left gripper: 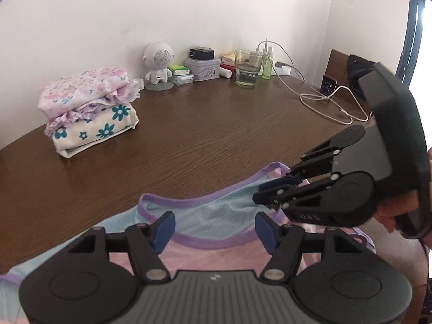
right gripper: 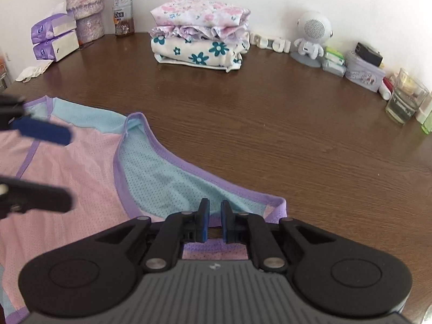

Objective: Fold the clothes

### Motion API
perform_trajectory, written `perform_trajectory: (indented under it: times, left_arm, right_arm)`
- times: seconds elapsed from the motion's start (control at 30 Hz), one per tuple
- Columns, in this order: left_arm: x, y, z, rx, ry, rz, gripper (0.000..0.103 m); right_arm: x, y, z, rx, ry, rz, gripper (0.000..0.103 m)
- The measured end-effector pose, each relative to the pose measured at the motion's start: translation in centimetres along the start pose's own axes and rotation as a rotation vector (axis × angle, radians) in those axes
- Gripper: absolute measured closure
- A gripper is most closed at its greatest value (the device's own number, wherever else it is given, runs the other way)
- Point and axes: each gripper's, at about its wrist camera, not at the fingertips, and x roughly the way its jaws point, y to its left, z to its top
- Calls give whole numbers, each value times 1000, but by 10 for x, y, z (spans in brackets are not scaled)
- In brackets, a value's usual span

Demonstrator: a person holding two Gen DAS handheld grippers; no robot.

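Right wrist view: two folded garments are stacked on the worktop; the mesh top is unfolded, pinched at its shoulder by the right gripper, while the left gripper is released.

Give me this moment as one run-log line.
left hand-held gripper: open, above pink-and-blue mesh top | right hand-held gripper: shut on top's purple-trimmed edge | folded stack: at back of table

Ahead of my jaws a dark brown wood-grain bench runs to a plain white wall. Far to the right of my left jaws, a dark window frame lets in bright daylight, which shines softly on the bench top.
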Motion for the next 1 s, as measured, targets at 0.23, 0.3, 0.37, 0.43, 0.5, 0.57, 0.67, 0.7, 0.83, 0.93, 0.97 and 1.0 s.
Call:
perform_trajectory:
  times: [0.23,0.3,0.37,0.43,0.5,0.57,0.67,0.7,0.83,0.93,0.97,1.0]
  left_arm:
    - [53,2,3,-9,63,-32,69]
    - [55,3,1,0,43,-32,69]
    - [54,3,0,1,36,-38,69]
    - [54,3,-1,10,26,-40,67]
    - [54,3,-3,17,12,-41,67]
    - [53,1,-6,31,-3,-42,65]
    - [52,-1,-10,51,-25,-46,60]
    - [52,-2,-11,55,-31,-45,60]
    - [51,-5,-15,69,-53,-42,59]
    - [50,-3,-17,66,-67,-52,59]
    - [50,-2,-17,61,-71,-56,59]
    - [50,-1,-18,57,-74,-61,59]
  right_arm:
    - [-3,-3,-2,-56,31,-46,95]
    - [-3,-6,-3,-52,27,-63,95]
    - [-8,-10,-5,-12,-1,-34,95]
    - [-16,-13,-6,30,-36,-1,90]
    - [-25,-16,-10,76,-69,23,75]
    - [-36,-18,-15,123,-98,52,74]
    - [-41,-13,-23,149,-89,92,74]
    - [-41,-9,-25,145,-82,91,74]
    - [-30,8,-28,115,-70,18,79]
    - [-23,21,-32,79,-61,29,90]
    - [-22,28,-34,49,-57,23,90]
    - [-22,34,-36,21,-62,8,90]
